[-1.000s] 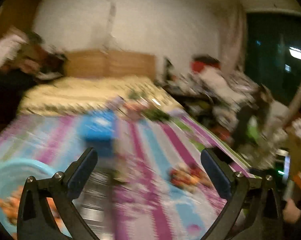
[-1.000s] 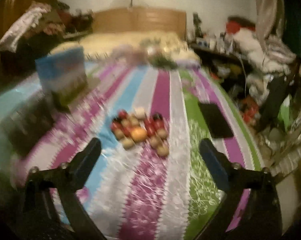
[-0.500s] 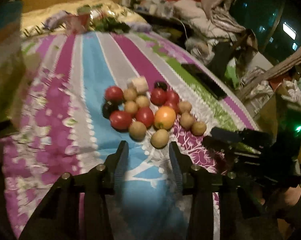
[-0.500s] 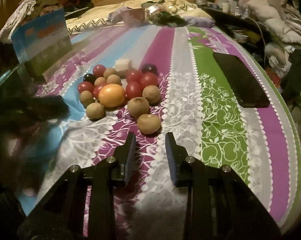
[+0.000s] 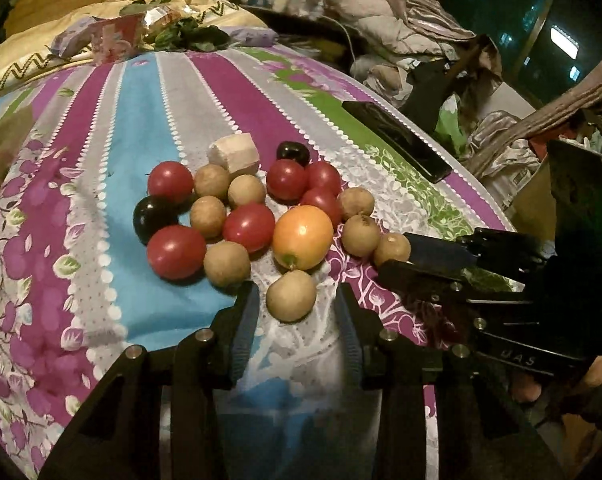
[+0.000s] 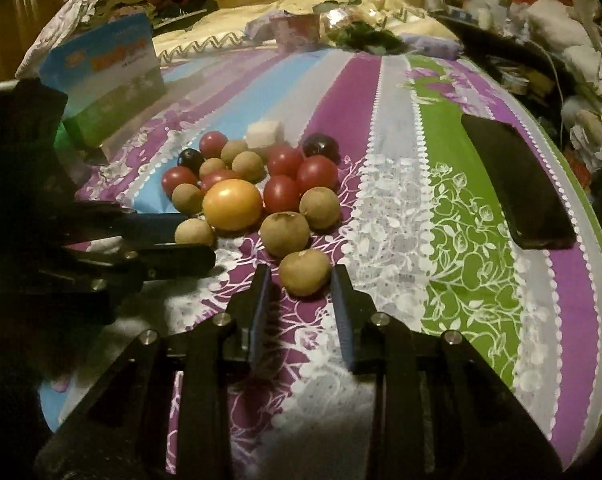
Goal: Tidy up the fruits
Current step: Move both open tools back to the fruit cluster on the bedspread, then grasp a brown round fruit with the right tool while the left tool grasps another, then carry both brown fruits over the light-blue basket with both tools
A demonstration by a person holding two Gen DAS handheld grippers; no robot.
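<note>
So basically nothing's sorted yet; the fruit pile [image 5: 245, 216] sits in one mixed clump on the striped bedspread [image 5: 205, 92]: red tomatoes, small tan round fruits, a couple of dark ones, one big orange fruit [image 5: 302, 237] in the middle and a pale cube [image 5: 234, 155] at the far edge.

The left gripper [image 5: 295, 308] has just narrowed its jaws and sits low over the near edge of the pile; a tan fruit [image 5: 291, 295] is right at its fingertips, but the pads aren't pressing on it as far as I can see, so nothing's held. Same story for the right gripper [image 6: 301, 280]; jaws just pulled in close around another tan fruit [image 6: 305, 272], with a sliver of gap on each side, so not pinching.

A black phone [image 6: 517, 184] lies off to the side, well apart; a blue-green box [image 6: 109, 80] stands behind the pile. My read: first picks are about to happen; all the grouping is left to do.
</note>
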